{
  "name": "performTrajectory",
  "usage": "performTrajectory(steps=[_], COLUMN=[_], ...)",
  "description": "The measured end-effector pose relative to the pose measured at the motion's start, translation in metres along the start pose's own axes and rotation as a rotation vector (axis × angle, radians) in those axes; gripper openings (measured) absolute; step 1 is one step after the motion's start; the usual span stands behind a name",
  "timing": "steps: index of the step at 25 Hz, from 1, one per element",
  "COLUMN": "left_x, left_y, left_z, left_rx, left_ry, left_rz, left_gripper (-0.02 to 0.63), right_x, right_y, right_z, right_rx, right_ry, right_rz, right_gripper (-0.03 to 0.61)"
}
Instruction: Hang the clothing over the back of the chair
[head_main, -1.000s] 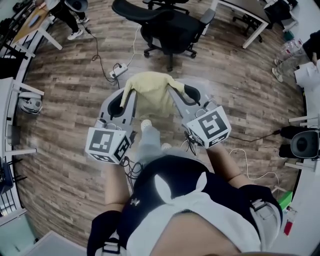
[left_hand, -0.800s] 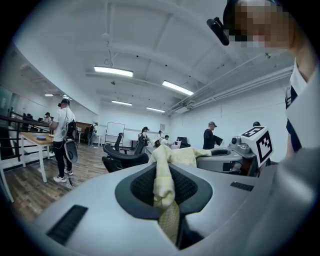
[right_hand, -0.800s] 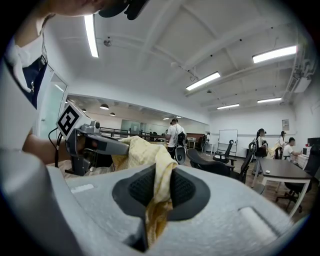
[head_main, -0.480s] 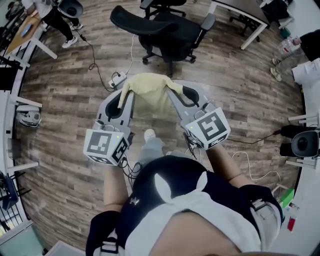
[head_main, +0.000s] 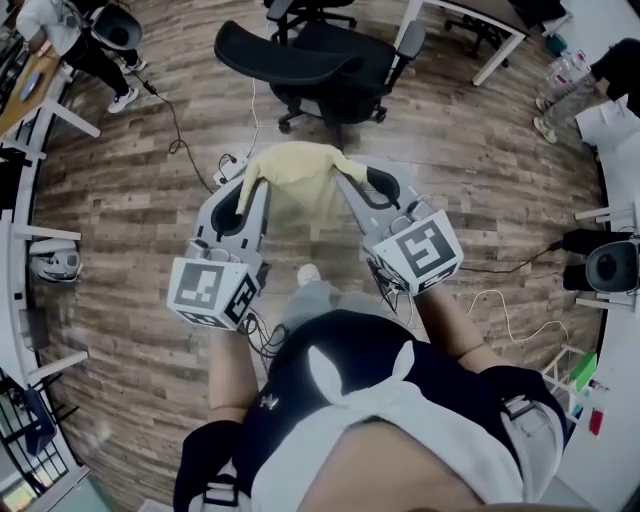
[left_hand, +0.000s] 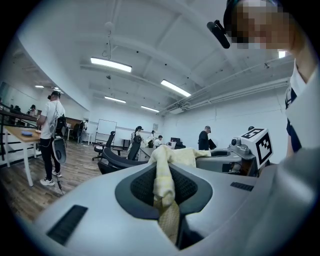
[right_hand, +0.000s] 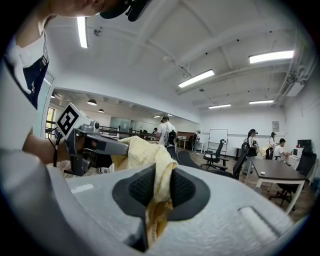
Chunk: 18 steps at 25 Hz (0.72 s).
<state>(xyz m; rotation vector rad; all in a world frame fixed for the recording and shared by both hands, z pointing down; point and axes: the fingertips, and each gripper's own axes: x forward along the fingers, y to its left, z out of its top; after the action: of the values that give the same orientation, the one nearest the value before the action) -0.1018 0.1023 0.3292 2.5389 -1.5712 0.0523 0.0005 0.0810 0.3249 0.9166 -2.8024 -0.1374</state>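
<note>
A pale yellow garment (head_main: 297, 188) hangs stretched between my two grippers, above the wooden floor. My left gripper (head_main: 251, 183) is shut on its left edge; the cloth (left_hand: 165, 182) shows pinched between the dark pads. My right gripper (head_main: 342, 179) is shut on the right edge, with the fabric (right_hand: 156, 180) bunched between its pads. A black office chair (head_main: 315, 65) stands just beyond the garment, its back (head_main: 278, 58) toward me. The chair (right_hand: 192, 160) also shows low ahead in the right gripper view.
A power strip (head_main: 232, 165) and its cable (head_main: 175, 120) lie on the floor left of the chair. White desks (head_main: 475, 30) stand at the far right, a desk (head_main: 30, 90) with a person (head_main: 75, 35) at the far left. A black device (head_main: 610, 270) sits at right.
I have walked forward with both grippers and the garment; the chair now lies closer, just beyond the cloth. The grip on the garment is unchanged.
</note>
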Motion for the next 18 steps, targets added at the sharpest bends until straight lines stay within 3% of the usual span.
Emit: performTrajectory(steps=[18], left_x=[0.043], left_y=[0.054], left_z=[0.002], left_rx=[-0.040], left_ry=[-0.020], left_rz=[-0.051], left_gripper=[0.043], right_x=[0.056], right_y=[-0.023], right_z=[-0.002], right_rx=[0.016], right_ry=[0.046], right_rz=[-0.055], right_gripper=[0.035])
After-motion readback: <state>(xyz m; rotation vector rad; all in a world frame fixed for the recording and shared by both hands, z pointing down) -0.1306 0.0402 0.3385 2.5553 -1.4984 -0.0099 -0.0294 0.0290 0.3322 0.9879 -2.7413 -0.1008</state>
